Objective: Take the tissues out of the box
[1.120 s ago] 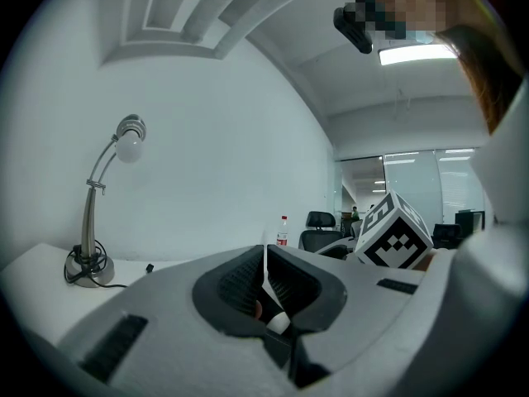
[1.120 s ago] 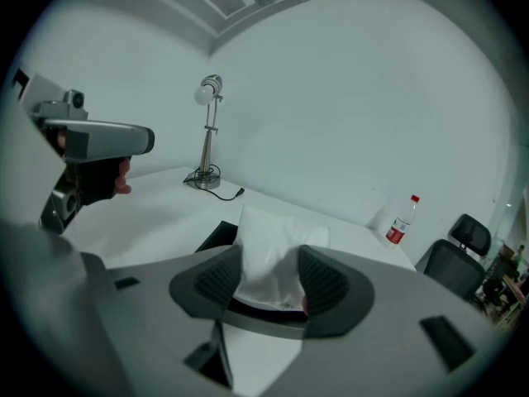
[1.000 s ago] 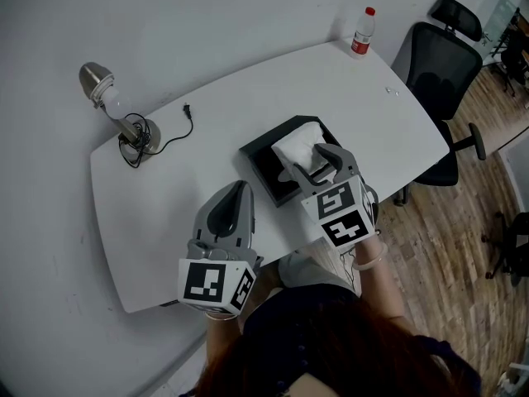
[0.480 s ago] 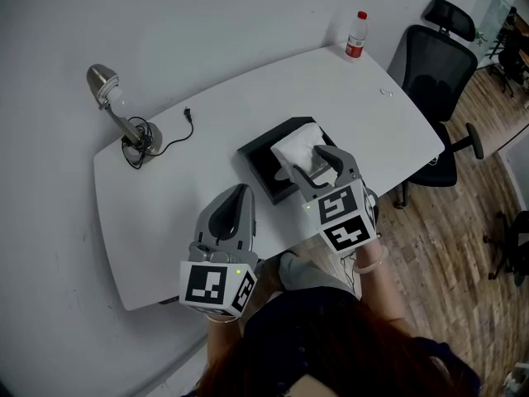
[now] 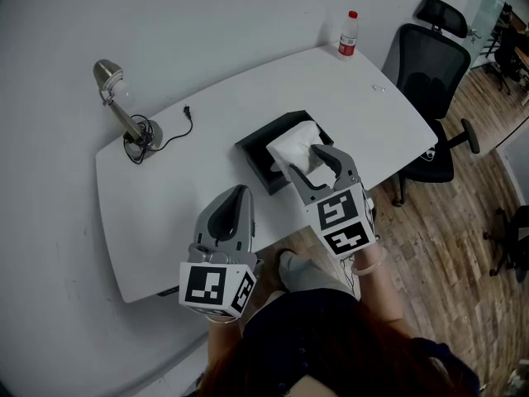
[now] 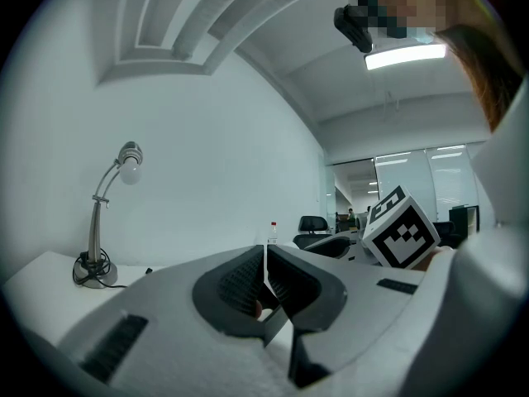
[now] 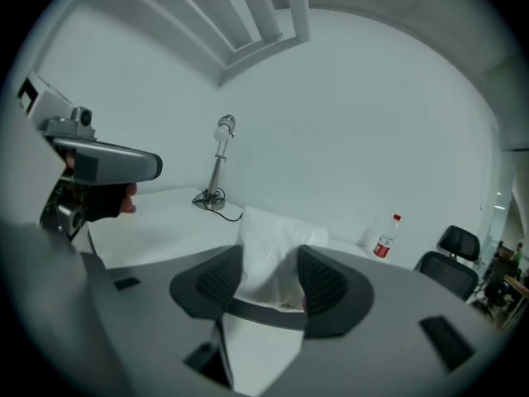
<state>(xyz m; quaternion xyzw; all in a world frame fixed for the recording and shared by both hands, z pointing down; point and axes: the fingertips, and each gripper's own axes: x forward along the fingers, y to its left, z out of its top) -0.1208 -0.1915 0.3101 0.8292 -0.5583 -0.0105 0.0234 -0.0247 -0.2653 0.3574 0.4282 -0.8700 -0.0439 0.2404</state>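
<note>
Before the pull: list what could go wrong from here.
1. Nothing holds the box: the left gripper hangs shut, apart from it, so the box may lift or slide with the tissue.
2. The right gripper pinches a thick bunch; several sheets may come out together.

- Table (image 5: 347, 106): white, rounded corners.
- Lamp (image 5: 124, 116): at the far left corner, base on the top.
- Cable (image 5: 188, 112): runs from the lamp base, plug end loose on the top.
- Box (image 5: 252, 151): black, mid-table near the front edge, tissues (image 5: 293, 147) standing out of it.
- Bottle (image 5: 349, 33): upright, far right corner.
- Small item (image 5: 378, 88): near the right edge, kind unclear.
</note>
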